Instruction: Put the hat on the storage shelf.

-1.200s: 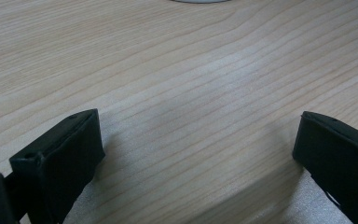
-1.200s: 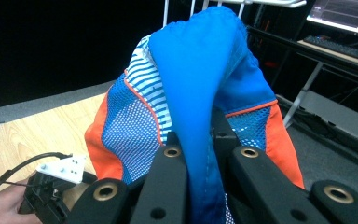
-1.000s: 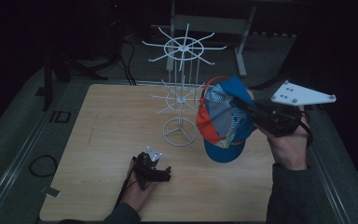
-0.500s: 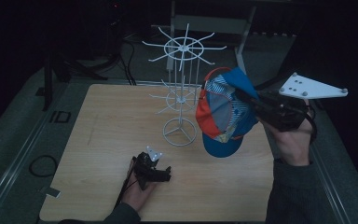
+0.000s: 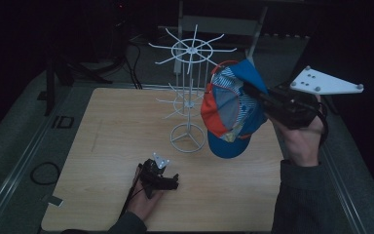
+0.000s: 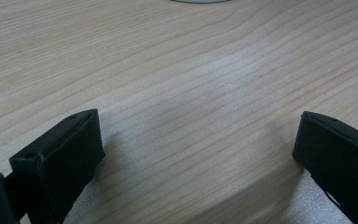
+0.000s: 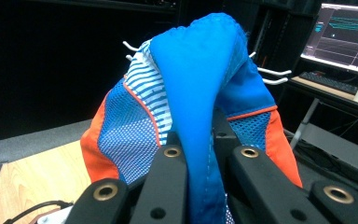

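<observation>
A white wire display stand with radiating hooks and a round base (image 5: 190, 92) stands near the middle of the light wooden table (image 5: 107, 126). Just to the stand's right, lifted clear of the tabletop, hangs a blue, orange and white-striped mesh cap (image 5: 231, 112), its fabric pinched between the clenched jaws of the right gripper (image 5: 260, 97); the cap's crown nearly touches the stand's upper hooks. In front of the stand's base, the left gripper (image 5: 168, 183) rests on the table, jaws spread wide apart around nothing.
</observation>
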Demonstrator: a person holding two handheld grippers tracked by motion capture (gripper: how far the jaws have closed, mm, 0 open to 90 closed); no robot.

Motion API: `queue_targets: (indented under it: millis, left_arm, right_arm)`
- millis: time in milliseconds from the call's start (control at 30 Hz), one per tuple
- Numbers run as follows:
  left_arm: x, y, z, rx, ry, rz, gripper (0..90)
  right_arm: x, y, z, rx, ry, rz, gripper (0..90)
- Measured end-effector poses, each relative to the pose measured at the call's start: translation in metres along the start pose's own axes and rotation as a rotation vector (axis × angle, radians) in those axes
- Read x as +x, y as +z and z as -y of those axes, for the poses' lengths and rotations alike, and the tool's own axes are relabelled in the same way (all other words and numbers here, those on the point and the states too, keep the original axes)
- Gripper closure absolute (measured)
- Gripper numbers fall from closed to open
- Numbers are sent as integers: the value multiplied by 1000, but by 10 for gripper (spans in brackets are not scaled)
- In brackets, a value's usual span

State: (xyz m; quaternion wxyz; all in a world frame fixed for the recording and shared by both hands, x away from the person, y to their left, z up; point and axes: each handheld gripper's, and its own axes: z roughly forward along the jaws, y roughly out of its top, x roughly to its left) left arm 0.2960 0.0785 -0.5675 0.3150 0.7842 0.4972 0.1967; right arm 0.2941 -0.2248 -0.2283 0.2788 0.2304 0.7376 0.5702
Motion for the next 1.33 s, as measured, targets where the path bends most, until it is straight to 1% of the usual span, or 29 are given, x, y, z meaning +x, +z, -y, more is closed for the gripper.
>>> queue_targets:
  millis: [167, 267, 367, 400, 500, 567, 633, 733, 833, 900, 967, 1067, 1133, 1200, 1267, 1333]
  left_arm:
    - [0, 0, 0, 0, 0, 0, 19]
    - [0, 0, 0, 0, 0, 0, 19]
    - [0, 0, 0, 1, 1, 0, 19]
    - [0, 0, 0, 6, 5, 2, 19]
    - [0, 0, 0, 2, 1, 2, 19]
    - [0, 0, 0, 1, -1, 2, 19]
    - [0, 0, 0, -1, -3, 1, 19]
    - [0, 0, 0, 0, -1, 2, 19]
    - [0, 0, 0, -2, -3, 2, 19]
    - [0, 0, 0, -1, -3, 2, 19]
    - [0, 0, 0, -1, -2, 2, 19]
    - [0, 0, 0, -1, -2, 2, 19]
    - [0, 0, 0, -1, -2, 2, 19]
    - [0, 0, 0, -1, -2, 2, 19]
    - [0, 0, 0, 1, -2, 3, 19]
    - [0, 0, 0, 1, -2, 3, 19]
  right_arm:
    - [-4, 15, 4, 23, 20, -5, 876]
    - [-5, 25, 8, 34, 33, -18, 876]
    - [-3, 34, 12, 73, 24, -12, 856]
    - [-3, 36, 13, 85, 20, -10, 831]
    - [0, 40, 16, 121, 11, -1, 677]
    - [2, 42, 18, 147, 7, 13, 593]
    - [1, 43, 23, 177, 22, 10, 522]
    - [-2, 45, 35, 230, 63, 21, 408]
    - [-5, 47, 47, 280, 90, 49, 338]
    - [-6, 47, 55, 299, 110, 50, 322]
    - [-6, 48, 62, 318, 119, 56, 302]
    - [-6, 47, 71, 329, 134, 51, 285]
    - [-6, 47, 76, 336, 142, 42, 281]
    - [-5, 48, 81, 356, 154, 23, 278]
    - [-4, 49, 86, 368, 148, 20, 275]
    - [-3, 49, 90, 375, 156, 14, 274]
